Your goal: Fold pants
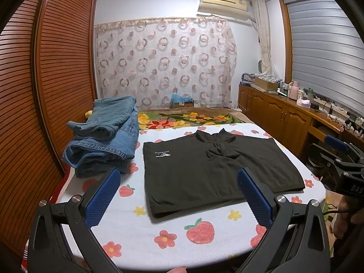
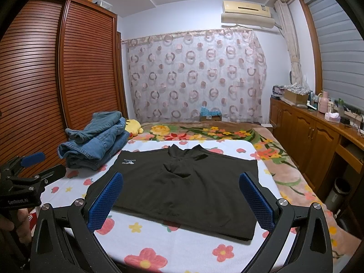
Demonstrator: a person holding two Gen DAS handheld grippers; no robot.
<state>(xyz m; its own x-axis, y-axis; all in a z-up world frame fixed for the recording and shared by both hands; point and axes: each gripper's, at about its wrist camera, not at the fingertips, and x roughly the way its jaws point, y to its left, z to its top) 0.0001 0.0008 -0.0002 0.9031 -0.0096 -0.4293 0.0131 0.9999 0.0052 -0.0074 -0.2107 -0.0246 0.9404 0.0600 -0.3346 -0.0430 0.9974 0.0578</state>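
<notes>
Black pants (image 1: 204, 173) lie flat, folded into a broad rectangle, on a white flower-and-strawberry sheet (image 1: 159, 227); a small white logo shows at the far left corner and a bunched knot of cloth at the far middle. They also show in the right wrist view (image 2: 182, 188). My left gripper (image 1: 179, 193) is open and empty, held just above the pants' near edge. My right gripper (image 2: 182, 195) is open and empty above the pants' near edge; it also shows at the right edge of the left wrist view (image 1: 341, 157).
A pile of folded blue jeans (image 1: 107, 136) sits at the far left of the sheet, next to a louvred wooden wardrobe (image 1: 45, 79). A floral blanket (image 1: 182, 118) covers the far bed. Wooden cabinets (image 1: 284, 113) with clutter run along the right.
</notes>
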